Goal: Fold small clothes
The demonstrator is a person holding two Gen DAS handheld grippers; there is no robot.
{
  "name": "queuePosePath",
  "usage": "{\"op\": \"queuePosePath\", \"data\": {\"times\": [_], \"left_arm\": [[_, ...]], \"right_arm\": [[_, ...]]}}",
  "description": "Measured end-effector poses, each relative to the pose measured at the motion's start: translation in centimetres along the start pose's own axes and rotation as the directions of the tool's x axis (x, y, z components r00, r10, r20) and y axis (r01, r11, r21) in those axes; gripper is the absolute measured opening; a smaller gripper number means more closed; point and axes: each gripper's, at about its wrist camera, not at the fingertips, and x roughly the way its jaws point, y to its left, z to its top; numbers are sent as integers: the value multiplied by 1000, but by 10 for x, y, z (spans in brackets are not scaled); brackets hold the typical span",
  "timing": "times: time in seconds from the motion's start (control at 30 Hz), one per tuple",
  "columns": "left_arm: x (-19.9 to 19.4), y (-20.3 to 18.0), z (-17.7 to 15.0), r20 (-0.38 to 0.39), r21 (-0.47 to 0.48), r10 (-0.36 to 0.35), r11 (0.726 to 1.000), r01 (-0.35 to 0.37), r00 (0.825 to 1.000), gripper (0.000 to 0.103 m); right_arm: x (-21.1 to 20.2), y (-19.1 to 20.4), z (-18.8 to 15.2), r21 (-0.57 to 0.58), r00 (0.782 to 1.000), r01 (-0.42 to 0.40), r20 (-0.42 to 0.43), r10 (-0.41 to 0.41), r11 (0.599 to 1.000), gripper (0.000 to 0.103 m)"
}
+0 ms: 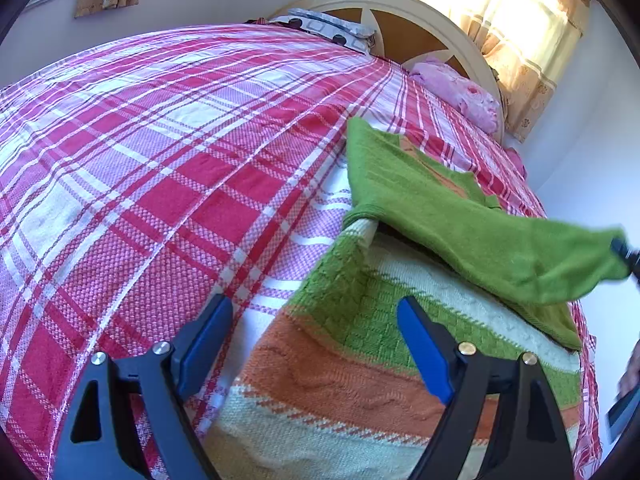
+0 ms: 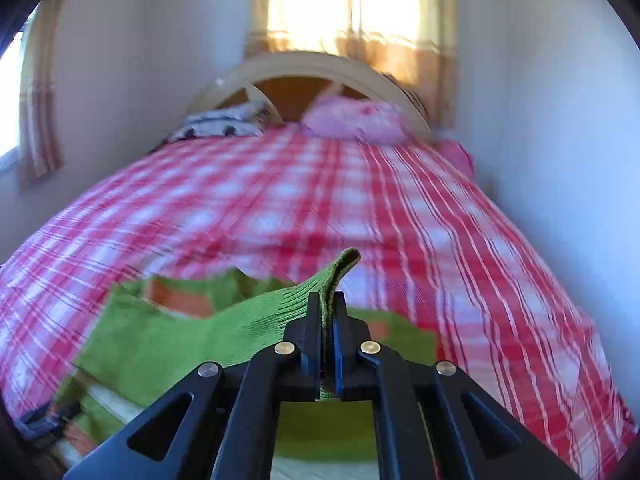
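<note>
Pinched between the right gripper's point(image 2: 327, 312) jaws, the sleeve point(image 2: 256, 312) lifts over the sweater point(image 1: 360, 360) at lower right; left gripper point(image 1: 316, 344) hovers spread. Carry it across, probably flat, before releasing.

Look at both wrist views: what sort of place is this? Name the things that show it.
Almost certainly a home bedroom. A bed with a red-and-white checked bedspread fills the view, an arched headboard stands behind pillows, and a curtained window glows beyond.
</note>
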Motion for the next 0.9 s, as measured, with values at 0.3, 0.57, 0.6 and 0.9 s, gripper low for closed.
{"op": "queuePosePath", "data": {"times": [0.3, 0.57, 0.6, 0.9], "left_arm": [[4, -2, 1, -6, 8, 11, 1000, -11, 1000, 88], [-1, -16, 6, 14, 61, 87, 994, -87, 996, 88], [-5, -21, 10, 35, 71, 86, 994, -88, 996, 88], [22, -59, 66, 127, 204, 202, 953, -225, 971, 101]], "right_arm": [[66, -26, -72, 66, 957, 15, -291, 4, 998, 10], [6, -56, -62, 133, 978, 185, -120, -170, 974, 16], [4, -49, -59, 119, 986, 134, -115, -121, 984, 16], [41, 11, -71, 88, 960, -140, -233, 157, 986, 16]]}}
